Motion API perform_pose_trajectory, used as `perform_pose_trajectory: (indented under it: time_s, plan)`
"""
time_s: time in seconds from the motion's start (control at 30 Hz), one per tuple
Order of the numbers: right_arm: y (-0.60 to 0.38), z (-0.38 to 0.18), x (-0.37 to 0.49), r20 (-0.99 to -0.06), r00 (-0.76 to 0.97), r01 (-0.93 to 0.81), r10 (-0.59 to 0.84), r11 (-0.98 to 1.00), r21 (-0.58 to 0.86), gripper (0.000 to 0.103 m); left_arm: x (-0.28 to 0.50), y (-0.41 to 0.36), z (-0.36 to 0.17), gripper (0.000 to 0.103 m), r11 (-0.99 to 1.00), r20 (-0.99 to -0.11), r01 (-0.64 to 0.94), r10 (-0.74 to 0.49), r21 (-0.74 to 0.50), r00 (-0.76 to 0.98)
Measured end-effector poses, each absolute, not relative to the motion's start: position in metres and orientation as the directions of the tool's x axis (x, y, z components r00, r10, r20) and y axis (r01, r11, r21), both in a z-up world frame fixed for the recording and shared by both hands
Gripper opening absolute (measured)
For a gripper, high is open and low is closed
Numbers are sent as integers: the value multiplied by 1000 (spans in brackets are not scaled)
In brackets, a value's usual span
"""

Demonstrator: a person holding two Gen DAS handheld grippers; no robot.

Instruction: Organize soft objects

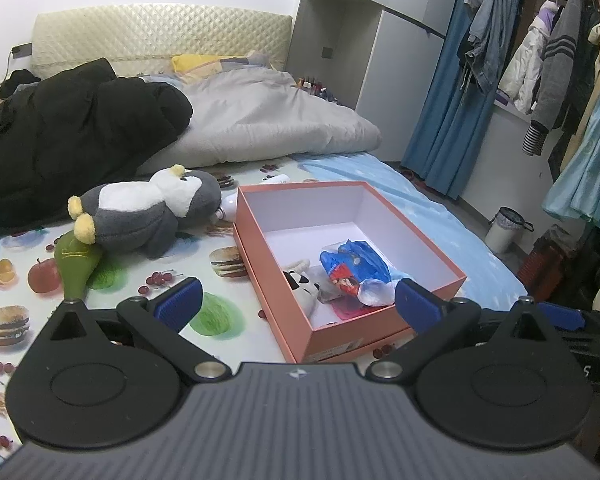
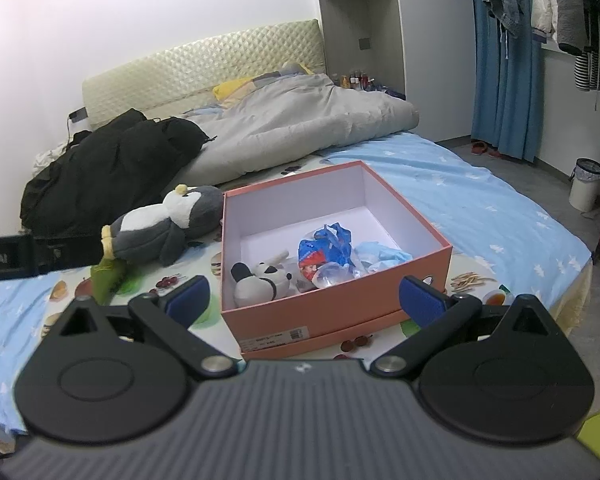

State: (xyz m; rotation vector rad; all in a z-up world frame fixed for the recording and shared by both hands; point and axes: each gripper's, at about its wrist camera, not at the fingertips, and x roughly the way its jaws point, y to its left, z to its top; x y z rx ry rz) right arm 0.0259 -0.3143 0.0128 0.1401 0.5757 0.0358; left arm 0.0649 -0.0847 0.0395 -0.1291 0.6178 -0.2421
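Note:
An open pink box [image 1: 416, 244] [image 2: 332, 312] sits on the bed. Inside lie a small black-and-white plush [image 1: 302, 284] [image 2: 260, 280], a blue-and-red plastic bag [image 1: 352, 268] [image 2: 324, 252] and a light blue soft item [image 2: 384, 256]. A grey-and-white penguin plush [image 1: 148, 208] [image 2: 164, 228] lies on the sheet left of the box, its feet over a green soft object [image 1: 76, 264] [image 2: 106, 276]. My left gripper [image 1: 298, 306] is open and empty, above the box's near end. My right gripper [image 2: 304, 300] is open and empty, in front of the box's near wall.
A black jacket [image 1: 68, 132] [image 2: 108, 168] and a grey duvet [image 1: 260, 120] [image 2: 300, 120] lie further up the bed. Clothes hang on a rack [image 1: 560, 60] at the right. A white bin [image 1: 504, 228] [image 2: 588, 184] stands on the floor.

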Motion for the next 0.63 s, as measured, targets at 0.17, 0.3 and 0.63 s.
perform_pose_trajectory:
  time_s: [0.17, 0.3, 0.63]
  plan:
    - [-317, 13, 28, -547, 834, 7, 79, 988, 153, 103, 64, -85, 39, 103, 963, -554, 185, -263, -194, 790]
    - [-315, 13, 29, -546, 834, 1, 80, 989, 147, 103, 63, -84, 40, 103, 965, -550, 182, -258, -189, 795]
    - [-314, 12, 29, -549, 832, -1, 83, 989, 148, 103, 61, -83, 39, 103, 965, -553, 180, -258, -192, 792]
